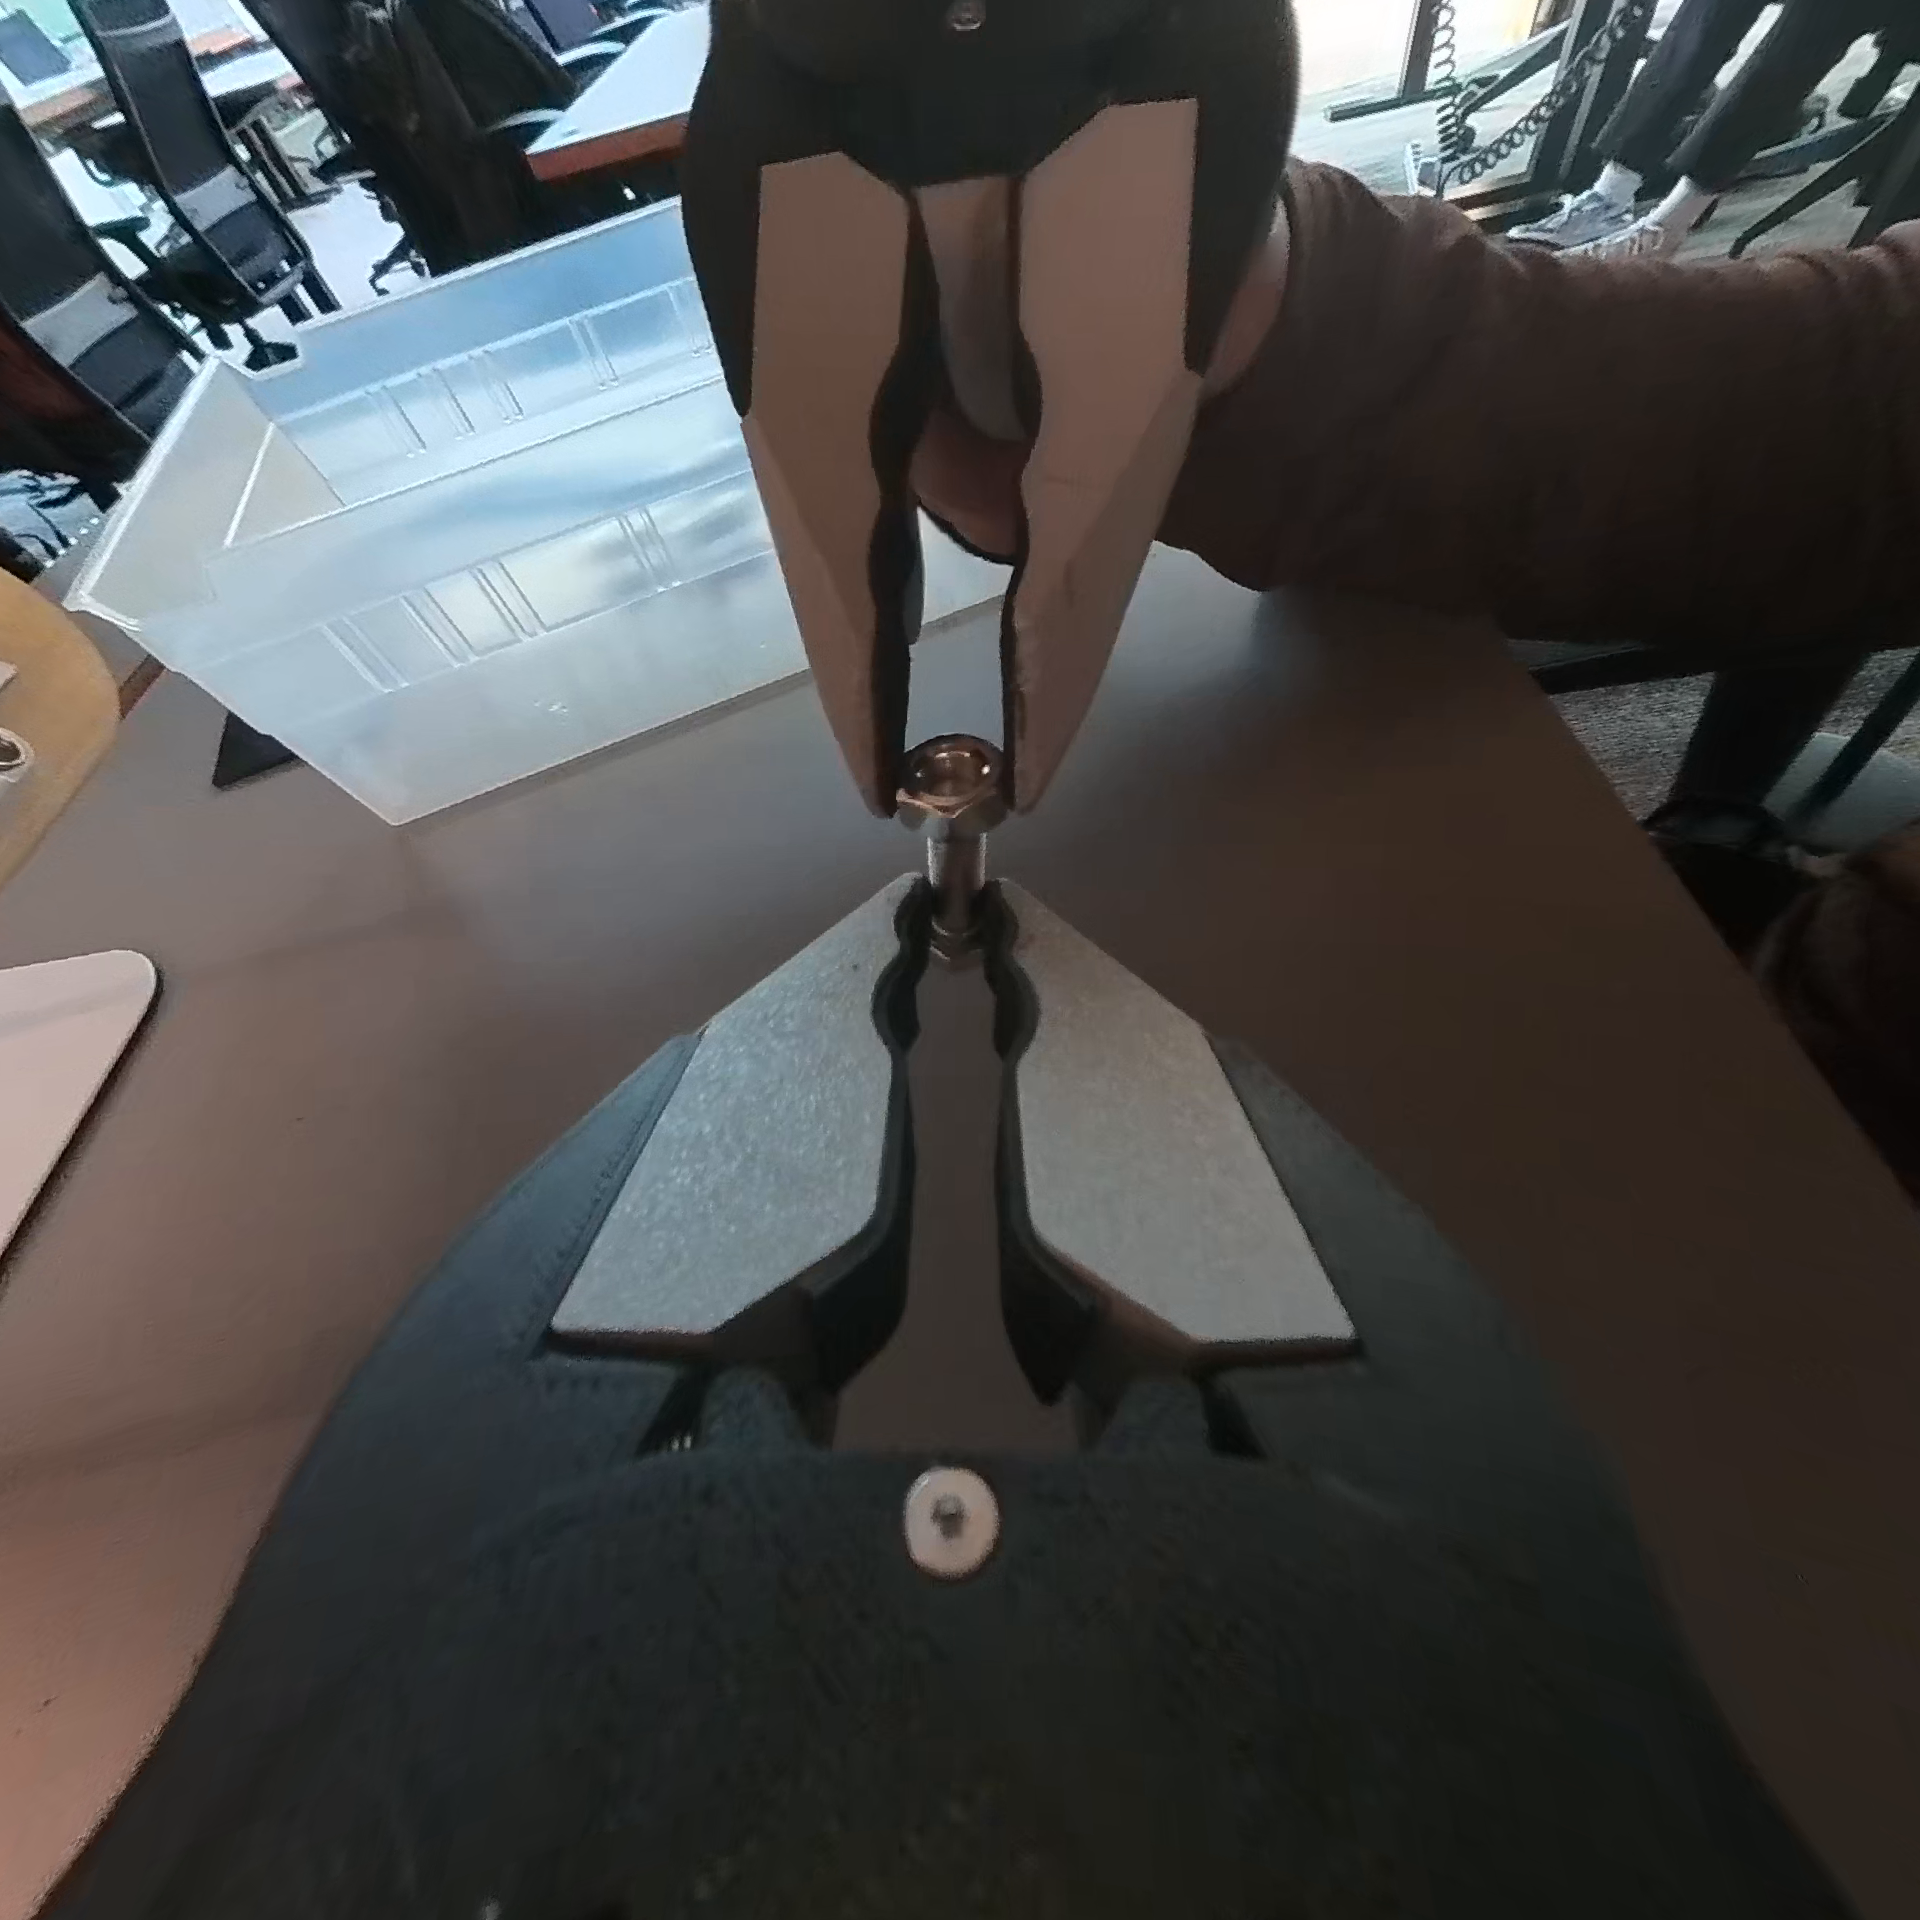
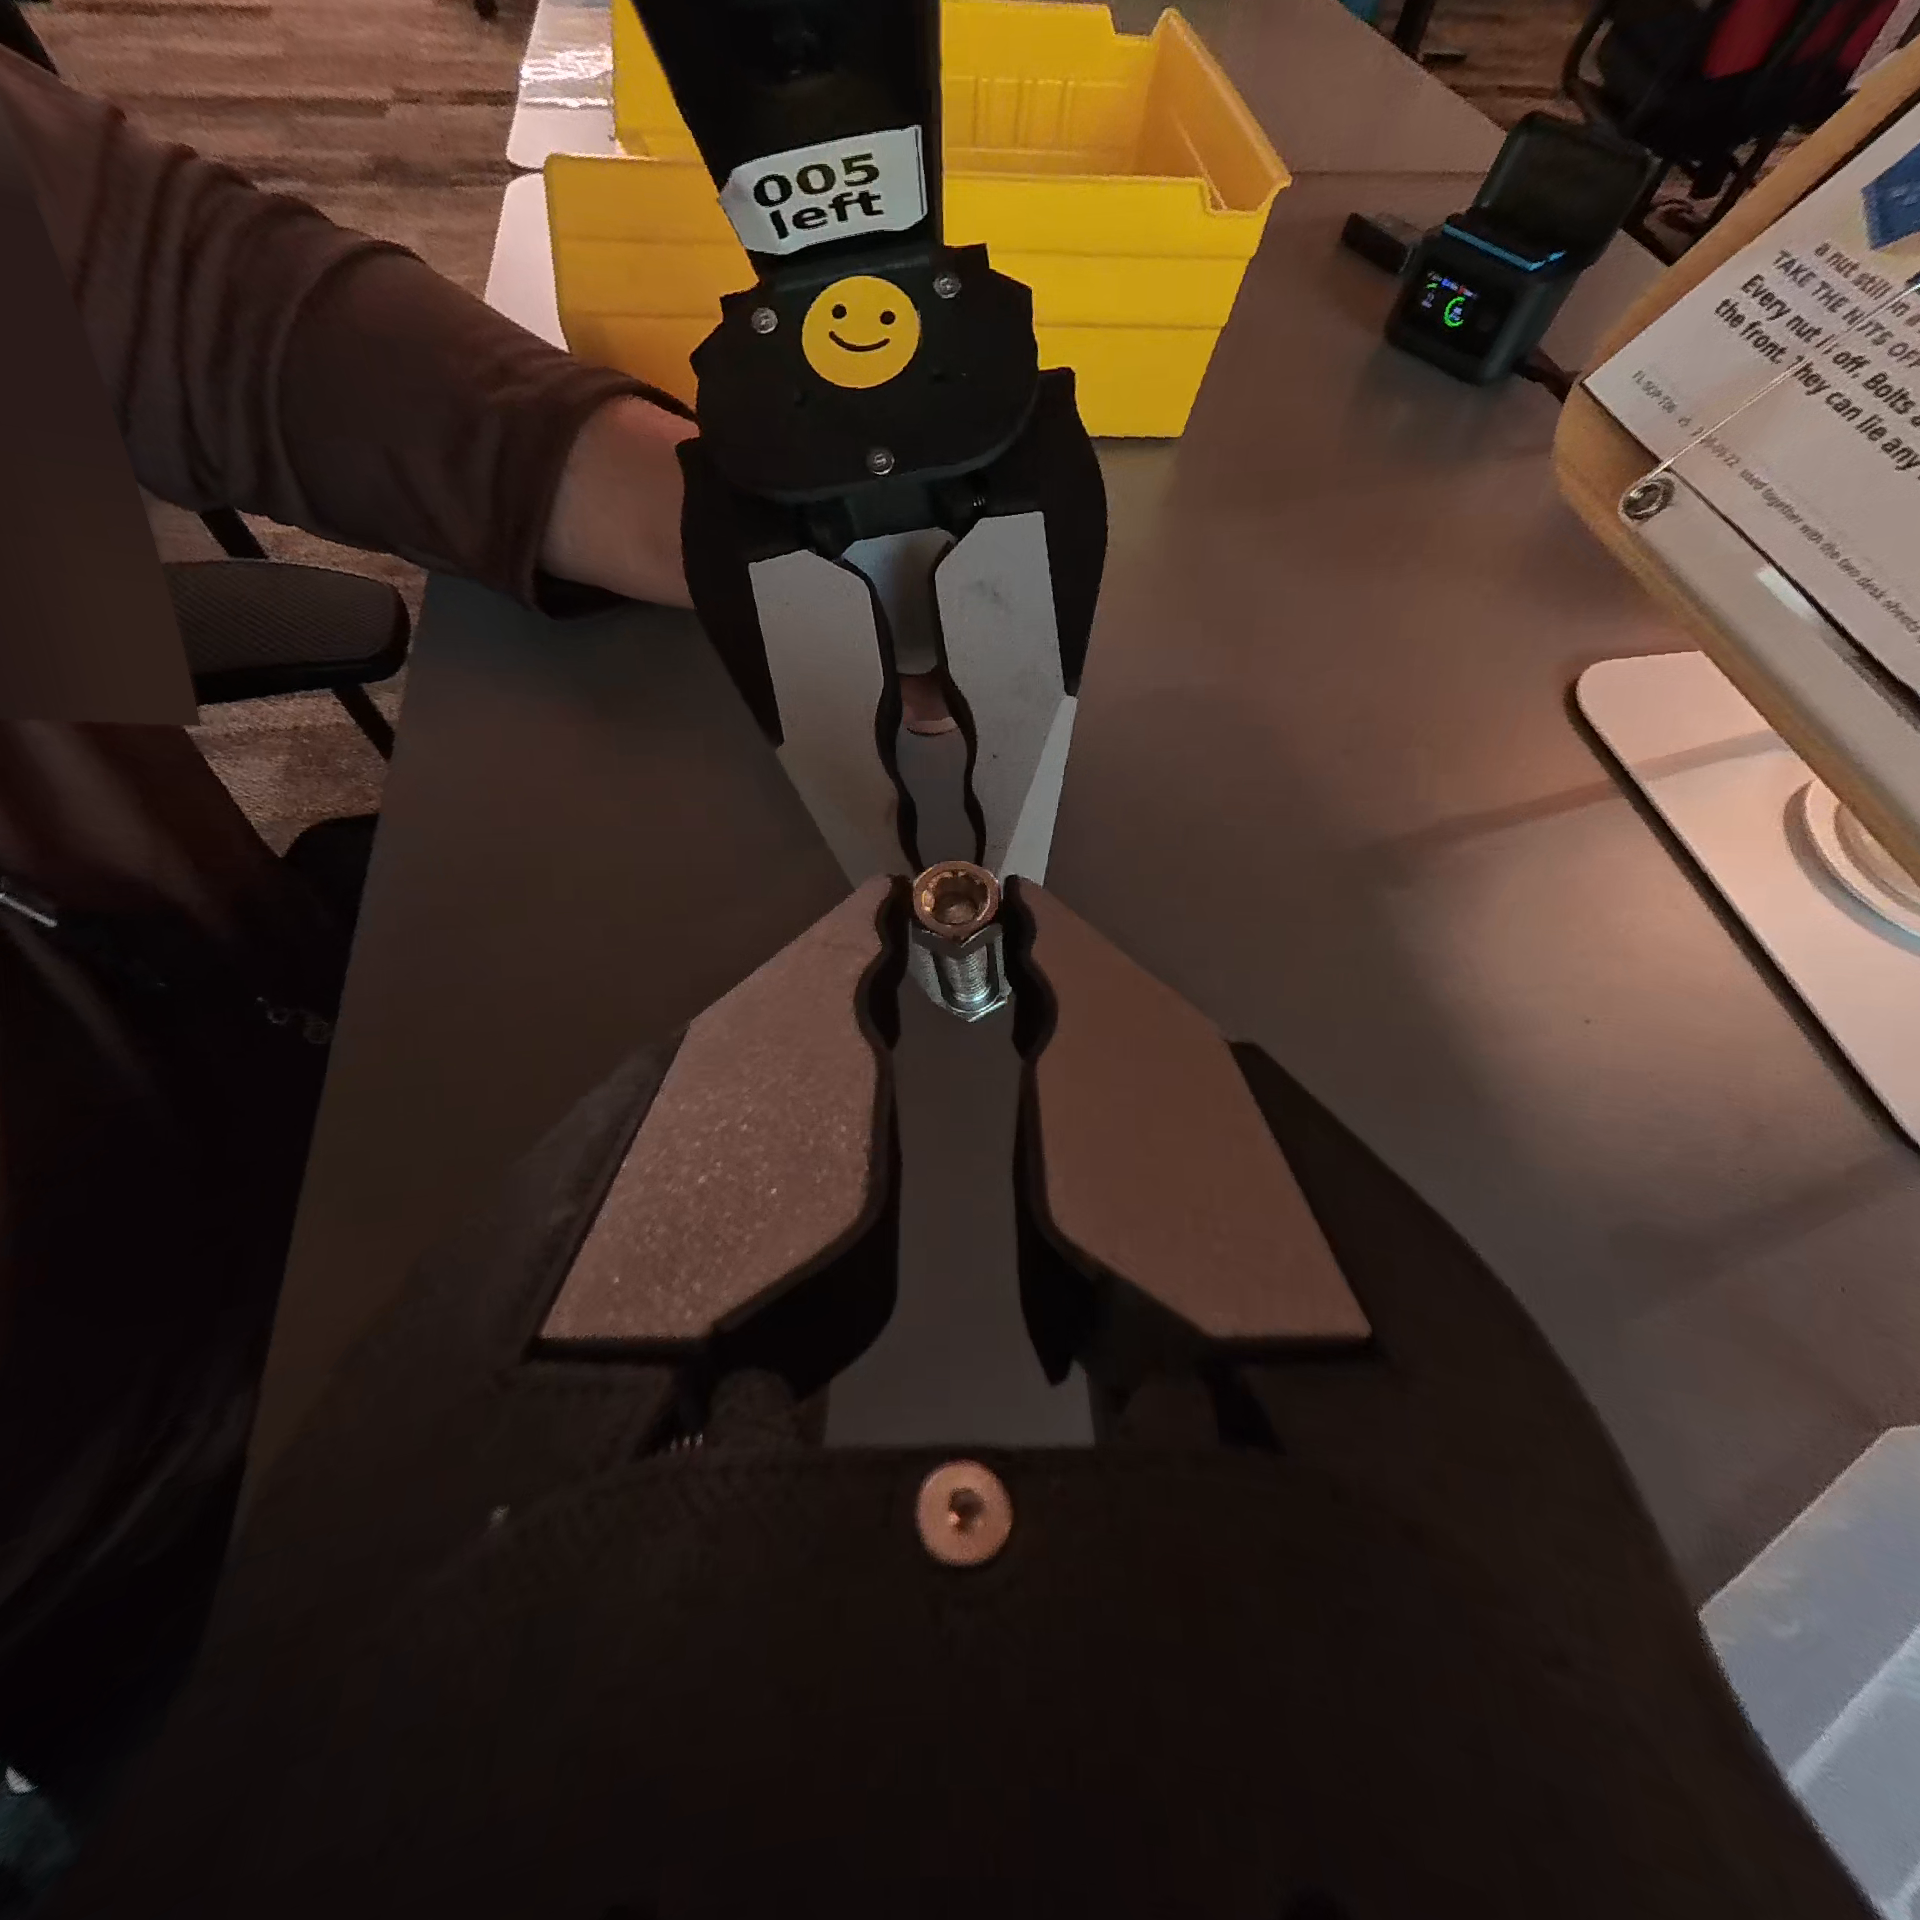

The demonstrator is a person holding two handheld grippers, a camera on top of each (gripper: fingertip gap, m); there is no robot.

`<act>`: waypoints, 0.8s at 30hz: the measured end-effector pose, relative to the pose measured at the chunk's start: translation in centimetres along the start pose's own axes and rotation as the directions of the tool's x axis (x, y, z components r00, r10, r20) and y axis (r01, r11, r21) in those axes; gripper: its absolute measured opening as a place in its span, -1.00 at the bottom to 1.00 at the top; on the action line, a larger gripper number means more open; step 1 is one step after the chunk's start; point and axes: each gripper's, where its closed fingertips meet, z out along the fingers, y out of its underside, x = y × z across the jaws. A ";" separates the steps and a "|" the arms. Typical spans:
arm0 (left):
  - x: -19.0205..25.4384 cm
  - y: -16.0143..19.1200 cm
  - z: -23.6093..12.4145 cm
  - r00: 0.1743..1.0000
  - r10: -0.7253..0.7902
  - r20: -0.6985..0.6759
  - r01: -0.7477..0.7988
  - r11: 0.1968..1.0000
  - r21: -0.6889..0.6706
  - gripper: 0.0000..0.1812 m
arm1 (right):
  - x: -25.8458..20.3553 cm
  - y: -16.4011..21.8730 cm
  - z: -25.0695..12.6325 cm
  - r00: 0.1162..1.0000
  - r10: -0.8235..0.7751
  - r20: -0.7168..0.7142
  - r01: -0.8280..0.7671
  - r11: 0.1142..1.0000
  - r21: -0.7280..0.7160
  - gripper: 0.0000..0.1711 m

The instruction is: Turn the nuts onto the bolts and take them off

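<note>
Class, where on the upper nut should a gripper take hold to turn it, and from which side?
Grip the upper nut on two opposite flats, coming in sideways across the bolt: its hex faces give flat seats, and the left gripper occupies the lower end.

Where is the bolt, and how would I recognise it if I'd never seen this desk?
On the dark table, the left gripper and right gripper meet tip to tip. Pinched between them stands the bolt, a short silver threaded rod. Unlike the black-and-grey fingers around it, it is shiny metal, with a round hollow head and a hexagonal nut just beneath.
</note>
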 end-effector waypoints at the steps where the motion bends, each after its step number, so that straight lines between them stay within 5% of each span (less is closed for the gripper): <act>1: -0.1 0.1 0.0 1.000 -0.001 0.007 0.001 1.000 -0.003 -0.91 | 0.1 0.0 0.0 1.000 0.000 -0.006 0.000 1.000 -0.002 -0.84; 24: -3.7 2.5 0.7 0.969 -0.129 0.212 0.156 0.981 -0.112 -0.91 | 4.0 1.7 1.5 0.944 0.139 -0.300 -0.163 0.985 -0.055 -0.83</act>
